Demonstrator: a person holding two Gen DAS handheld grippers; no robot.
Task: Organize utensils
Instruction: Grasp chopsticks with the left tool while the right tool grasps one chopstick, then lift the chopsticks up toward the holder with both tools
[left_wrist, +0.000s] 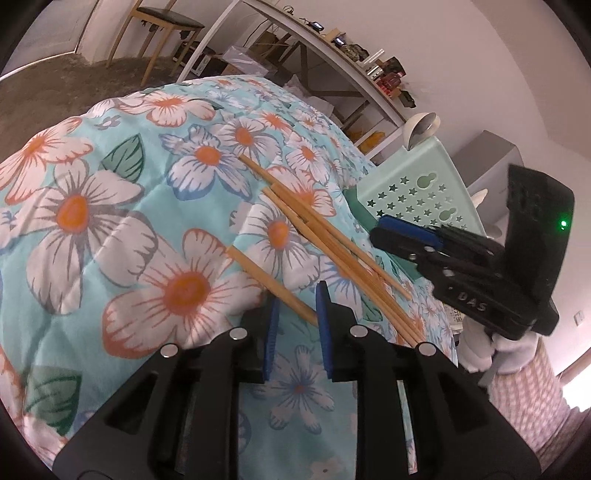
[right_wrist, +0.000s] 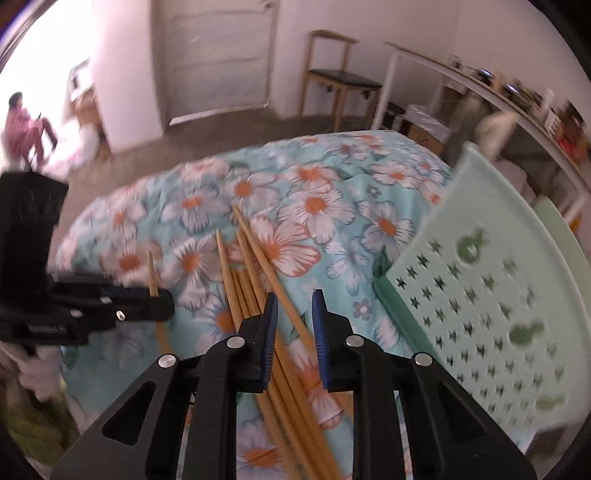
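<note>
Bamboo chopsticks (left_wrist: 332, 254) lie loose on the floral quilt (left_wrist: 110, 221), most in a fanned bundle, one single chopstick (left_wrist: 273, 284) apart. The mint perforated holder (left_wrist: 417, 195) stands at the quilt edge with a spoon (left_wrist: 421, 129) showing above its rim. Judgement: the task is early to midway; every visible chopstick remains outside the holder.

The left claw (left_wrist: 295, 332) points down at the quilt. Its jaws stand narrow. The single chopstick's near end lies between the pads (left_wrist: 271, 339); whether they press on it cannot be told.

The right claw (right_wrist: 293, 339) tilts steeply down over the bundle, holder to its right. Its jaws stand narrow, with bundle sticks passing beneath the gap, not gripped.
</note>
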